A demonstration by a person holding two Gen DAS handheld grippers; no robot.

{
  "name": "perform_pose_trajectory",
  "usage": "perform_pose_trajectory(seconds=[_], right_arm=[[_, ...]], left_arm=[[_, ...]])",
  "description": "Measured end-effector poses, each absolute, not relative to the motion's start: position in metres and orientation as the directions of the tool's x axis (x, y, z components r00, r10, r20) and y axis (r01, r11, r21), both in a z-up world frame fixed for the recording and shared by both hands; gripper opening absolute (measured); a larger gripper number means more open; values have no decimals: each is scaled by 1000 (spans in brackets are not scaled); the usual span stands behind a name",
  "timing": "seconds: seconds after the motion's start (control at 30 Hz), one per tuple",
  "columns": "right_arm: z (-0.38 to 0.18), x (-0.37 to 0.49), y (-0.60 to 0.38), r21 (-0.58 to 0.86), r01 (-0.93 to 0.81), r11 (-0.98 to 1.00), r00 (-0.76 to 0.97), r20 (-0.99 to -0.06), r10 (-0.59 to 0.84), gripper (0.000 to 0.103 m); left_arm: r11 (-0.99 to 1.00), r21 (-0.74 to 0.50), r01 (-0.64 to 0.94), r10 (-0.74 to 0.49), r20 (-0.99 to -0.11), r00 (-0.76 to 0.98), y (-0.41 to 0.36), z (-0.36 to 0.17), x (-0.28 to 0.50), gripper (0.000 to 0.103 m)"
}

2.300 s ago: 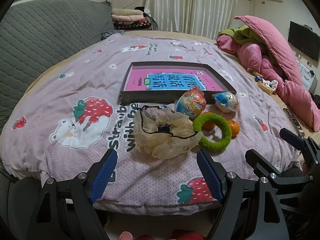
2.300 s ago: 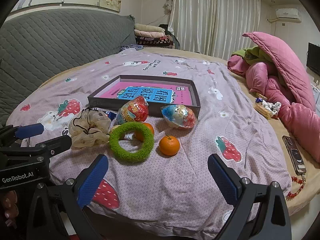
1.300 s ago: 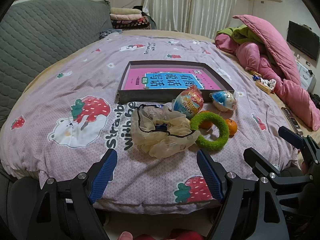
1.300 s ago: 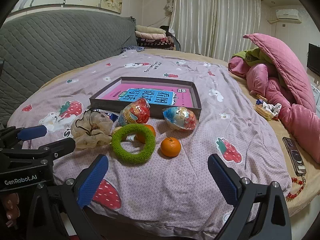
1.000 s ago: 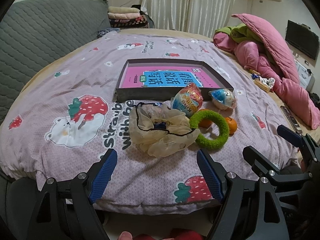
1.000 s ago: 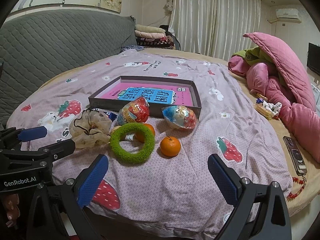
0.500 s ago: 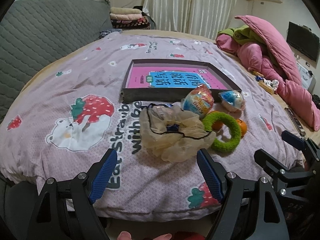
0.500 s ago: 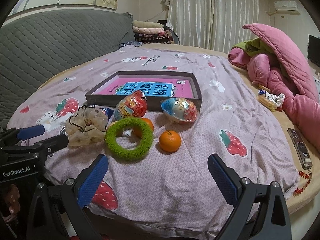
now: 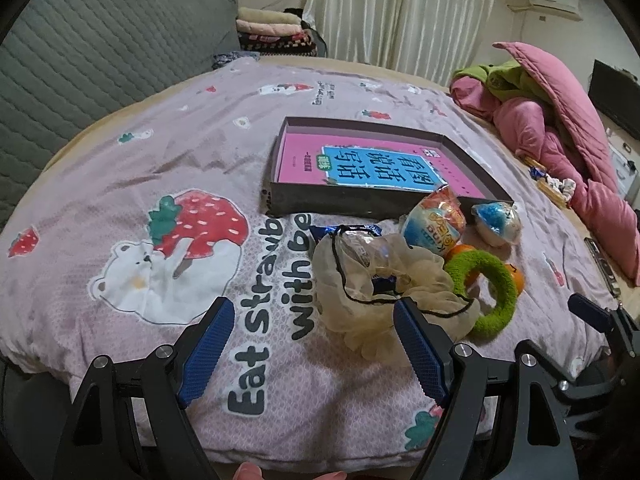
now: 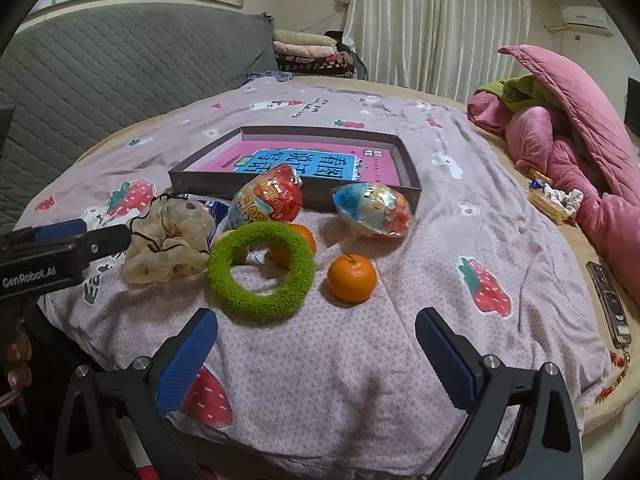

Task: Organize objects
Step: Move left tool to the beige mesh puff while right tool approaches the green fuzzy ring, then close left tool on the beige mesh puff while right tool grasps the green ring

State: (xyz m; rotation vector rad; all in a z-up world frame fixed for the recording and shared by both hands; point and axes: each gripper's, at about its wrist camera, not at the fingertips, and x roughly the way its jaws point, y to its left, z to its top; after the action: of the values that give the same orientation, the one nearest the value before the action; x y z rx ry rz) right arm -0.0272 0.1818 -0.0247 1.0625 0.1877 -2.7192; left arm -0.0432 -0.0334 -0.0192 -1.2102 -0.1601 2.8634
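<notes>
A dark shallow box (image 9: 352, 200) (image 10: 296, 194) with a pink and blue book inside lies mid-bed. In front of it lie a beige scrunchie (image 9: 380, 284) (image 10: 168, 236), a green fuzzy ring (image 9: 486, 294) (image 10: 260, 270), a red snack pack (image 9: 434, 222) (image 10: 266, 196), a blue snack pack (image 9: 496, 222) (image 10: 372, 210) and an orange (image 10: 352, 278); a second orange (image 10: 298, 242) sits behind the ring. My left gripper (image 9: 312, 340) is open, its right pad beside the scrunchie. My right gripper (image 10: 316, 350) is open, just short of the ring and orange.
The purple strawberry-print bedspread (image 9: 160, 168) covers the round bed. Pink quilts (image 10: 580, 132) are piled at the right. A phone (image 10: 608, 304) lies near the right edge. A grey quilted headboard (image 10: 100, 68) stands at the left; curtains hang behind.
Both grippers have moved forward over the bed's edge, closer to the objects. The left one has shifted left, so the scrunchie now sits by its right pad. Nothing was taken hold of.
</notes>
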Motion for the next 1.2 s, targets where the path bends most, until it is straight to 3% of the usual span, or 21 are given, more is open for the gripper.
perform_pose_trajectory(seconds=[0.93,1.0,1.07,1.2], right_arm=[[-49,-75,149,-127,339,-932,-666,-732,-142,97],[-50,-77,147,-136,343,-930,-668,-731,-139,94],[-49,-78,145,-150,342,-928,-677,-724,-132,88],[-47,-77,141,-193,347,-918,-696,-708,-115,68]], left_arm=[[-981,-195,-18,159,-739,-655,-36,-44,-91,82],[-972,-232,-26,194,-744,-639,-37,-46,-93,75],[-964,-264,-30,225,-751,-621,-39,-49,-95,62],[-953,-300,-45,263,-745,-613,-40,-51,-94,45]])
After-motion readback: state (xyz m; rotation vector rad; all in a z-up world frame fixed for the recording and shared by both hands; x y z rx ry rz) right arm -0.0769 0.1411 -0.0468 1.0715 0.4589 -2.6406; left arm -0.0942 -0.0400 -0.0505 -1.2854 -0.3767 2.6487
